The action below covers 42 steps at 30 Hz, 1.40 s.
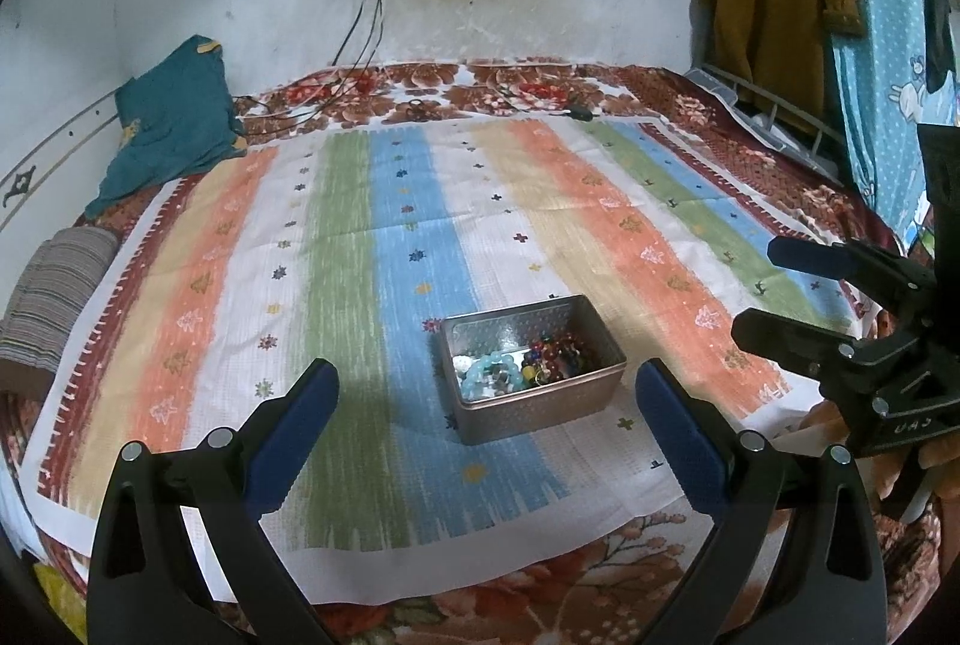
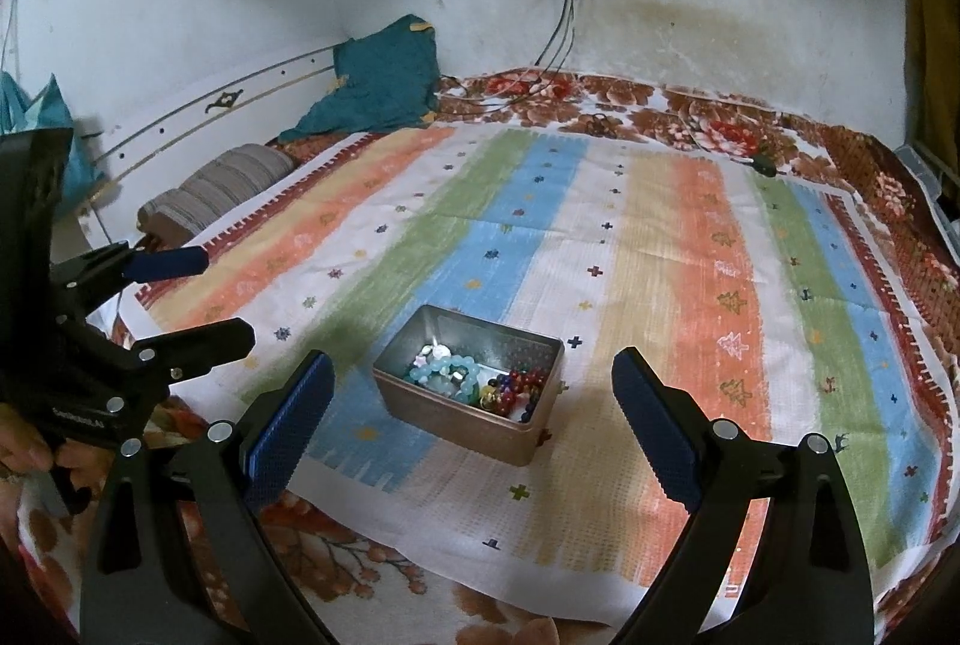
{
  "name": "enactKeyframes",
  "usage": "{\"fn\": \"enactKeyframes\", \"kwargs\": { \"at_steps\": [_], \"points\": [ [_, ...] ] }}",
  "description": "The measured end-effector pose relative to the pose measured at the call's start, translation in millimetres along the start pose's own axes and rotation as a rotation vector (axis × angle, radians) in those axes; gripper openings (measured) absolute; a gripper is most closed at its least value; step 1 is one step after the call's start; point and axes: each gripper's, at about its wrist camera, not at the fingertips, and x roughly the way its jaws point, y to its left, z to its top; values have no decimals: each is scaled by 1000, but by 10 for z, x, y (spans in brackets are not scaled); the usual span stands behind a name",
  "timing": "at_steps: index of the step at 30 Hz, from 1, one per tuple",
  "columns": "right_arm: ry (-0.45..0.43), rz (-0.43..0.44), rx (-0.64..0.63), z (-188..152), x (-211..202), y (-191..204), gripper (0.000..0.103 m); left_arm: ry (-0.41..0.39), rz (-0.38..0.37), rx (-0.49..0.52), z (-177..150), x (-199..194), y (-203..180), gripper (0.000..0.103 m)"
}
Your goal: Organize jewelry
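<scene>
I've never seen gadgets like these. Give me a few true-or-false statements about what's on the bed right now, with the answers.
1. The metal tin has its lid on. False: it is open, with beads showing inside.
2. The left gripper has its jaws spread wide. True.
3. The right gripper is clamped on a bracelet. False: its jaws are open and hold nothing.
4. The tin sits on the striped cloth. True.
5. A pale blue bead bracelet lies in the tin. True.
</scene>
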Motion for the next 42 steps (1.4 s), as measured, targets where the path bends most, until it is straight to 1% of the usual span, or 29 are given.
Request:
{"fn": "enactKeyframes", "kwargs": {
  "at_steps": [26,42],
  "points": [
    [0,0,-2,-19,-6,28,97,-3,-5,3,-20,-1,-8,97],
    [1,0,-2,-19,-4,17,97,-4,-8,7,59,-1,-11,97]
  ]
}}
